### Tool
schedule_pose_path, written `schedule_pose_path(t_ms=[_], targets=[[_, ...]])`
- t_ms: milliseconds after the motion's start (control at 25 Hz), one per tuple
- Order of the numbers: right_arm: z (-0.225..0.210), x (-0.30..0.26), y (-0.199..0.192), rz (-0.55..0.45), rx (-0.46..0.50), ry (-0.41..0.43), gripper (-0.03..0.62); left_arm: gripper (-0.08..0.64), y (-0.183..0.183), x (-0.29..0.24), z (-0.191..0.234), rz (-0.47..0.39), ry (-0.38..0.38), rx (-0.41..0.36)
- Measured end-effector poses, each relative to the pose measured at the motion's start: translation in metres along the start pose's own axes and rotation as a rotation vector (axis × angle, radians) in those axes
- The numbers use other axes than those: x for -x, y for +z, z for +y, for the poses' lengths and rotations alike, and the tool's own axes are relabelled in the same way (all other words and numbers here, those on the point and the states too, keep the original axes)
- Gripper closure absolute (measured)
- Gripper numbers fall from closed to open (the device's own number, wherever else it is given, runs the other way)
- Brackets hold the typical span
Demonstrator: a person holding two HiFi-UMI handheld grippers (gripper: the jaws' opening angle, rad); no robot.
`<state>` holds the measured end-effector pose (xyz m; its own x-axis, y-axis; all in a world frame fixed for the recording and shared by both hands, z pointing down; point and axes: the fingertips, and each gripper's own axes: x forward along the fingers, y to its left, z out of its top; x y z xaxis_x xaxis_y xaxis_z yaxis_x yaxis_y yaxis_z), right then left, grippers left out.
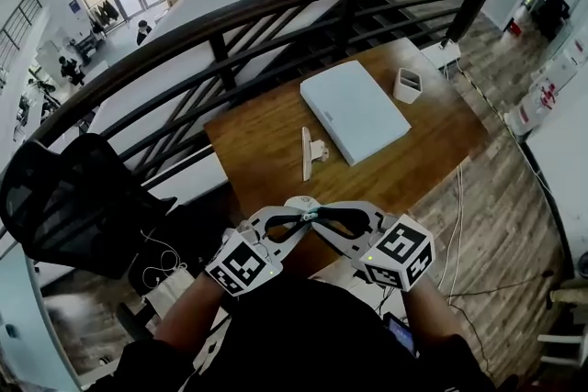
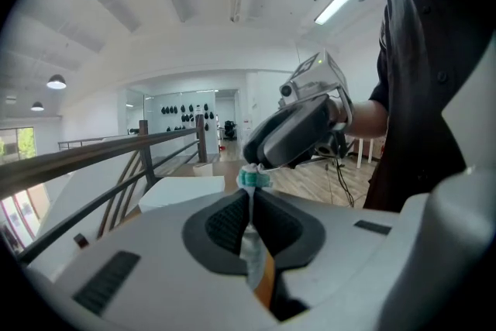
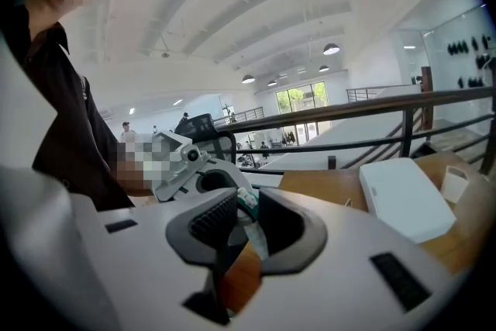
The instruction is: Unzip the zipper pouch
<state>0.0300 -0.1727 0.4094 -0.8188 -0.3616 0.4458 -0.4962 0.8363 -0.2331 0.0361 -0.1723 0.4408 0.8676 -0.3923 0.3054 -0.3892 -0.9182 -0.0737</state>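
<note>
Head view: the left gripper (image 1: 292,220) and right gripper (image 1: 323,218) meet nose to nose just off the near edge of the wooden table (image 1: 276,142). The zipper pouch (image 1: 303,201) is a small pale scrap up in the air between their tips, not on the table.

Left gripper view: jaws pinched tight on the pouch's thin edge, teal zipper pull (image 2: 253,179) poking out past the pads.

Right gripper view: jaws a little apart. Pull and pouch edge sit in the gap, but the pads aren't pressing (far as I can tell).

My take: close the right squarely on the pull, not the fabric. Hold the left firm and draw straight along the zip.
</note>
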Motion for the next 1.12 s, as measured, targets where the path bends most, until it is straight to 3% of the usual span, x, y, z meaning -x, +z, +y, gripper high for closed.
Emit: schedule_pose_path(t_ms=[80, 200, 560, 640, 880, 1120], targets=[[0.0, -0.003, -0.004, 0.028, -0.025, -0.007, 0.499, 0.54, -0.003, -0.001, -0.002, 0.033, 0.022, -0.053], [0.002, -0.006, -0.009, 0.051, -0.095, 0.009, 0.421, 0.54, -0.006, -0.005, -0.005, 0.083, 0.05, -0.143], [-0.01, -0.013, -0.025, 0.104, -0.243, -0.035, 0.434, 0.541, -0.016, -0.015, -0.014, 0.173, 0.053, -0.294], [-0.013, -0.015, -0.027, 0.114, -0.252, -0.049, 0.473, 0.541, -0.017, -0.016, -0.015, 0.176, 0.046, -0.297], [-0.01, -0.01, -0.033, 0.099, -0.296, 0.005, 0.486, 0.541, -0.022, -0.013, -0.018, 0.152, 0.025, -0.232], [-0.009, -0.002, -0.035, 0.067, -0.336, 0.032, 0.507, 0.541, -0.026, -0.012, -0.022, 0.169, 0.025, -0.247]])
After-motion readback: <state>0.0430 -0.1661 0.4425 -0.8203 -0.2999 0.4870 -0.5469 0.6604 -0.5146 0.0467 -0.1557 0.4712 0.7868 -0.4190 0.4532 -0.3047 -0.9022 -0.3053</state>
